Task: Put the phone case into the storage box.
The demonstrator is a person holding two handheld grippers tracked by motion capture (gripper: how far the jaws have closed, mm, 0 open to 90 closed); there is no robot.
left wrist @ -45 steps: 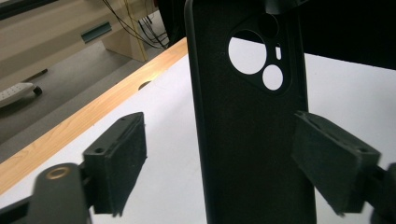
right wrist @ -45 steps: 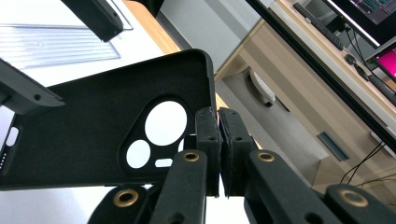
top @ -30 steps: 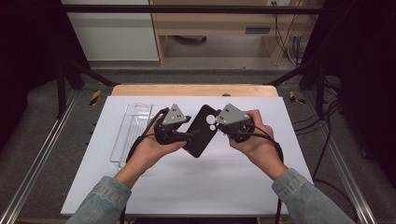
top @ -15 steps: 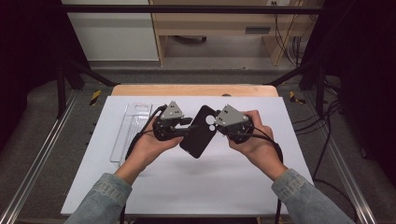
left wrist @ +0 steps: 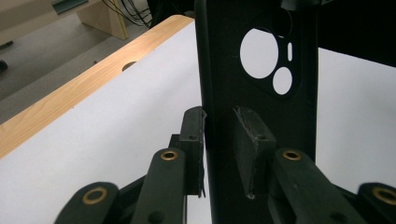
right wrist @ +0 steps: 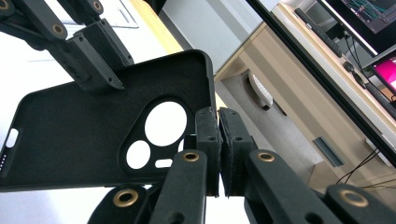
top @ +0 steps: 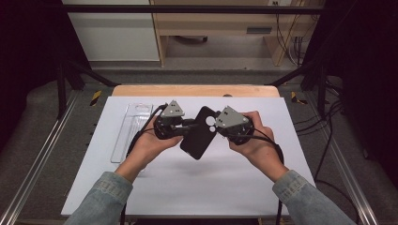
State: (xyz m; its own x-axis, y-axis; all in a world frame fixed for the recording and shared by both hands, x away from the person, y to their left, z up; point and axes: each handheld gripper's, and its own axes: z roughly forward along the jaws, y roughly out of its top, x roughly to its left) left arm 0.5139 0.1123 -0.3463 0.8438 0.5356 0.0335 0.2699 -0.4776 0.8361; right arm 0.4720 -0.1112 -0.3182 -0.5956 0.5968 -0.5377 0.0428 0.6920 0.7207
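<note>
A black phone case (top: pixel 199 136) with round camera cutouts hangs above the white table top, held between both grippers. My left gripper (top: pixel 186 125) is shut on one long side of it; in the left gripper view the case (left wrist: pixel 261 93) stands upright between the pads of the left gripper (left wrist: pixel 219 140). My right gripper (top: pixel 215 127) is shut on the opposite edge beside the cutouts. In the right gripper view its own pads (right wrist: pixel 219 140) pinch the wall of the case (right wrist: pixel 70 135), whose hollow inside faces the camera. The left gripper's fingers (right wrist: pixel 91 60) clamp the far rim.
A clear plastic tray (top: pixel 132 131) lies on the white table cover (top: pixel 187 183), left of the hands. A wooden table edge (top: pixel 197 90) runs along the back. Metal rails (top: pixel 42 154) flank the table, and cables (top: pixel 324 154) hang at the right.
Both hands and the case have shifted very slightly left. Both grips stay the same.
</note>
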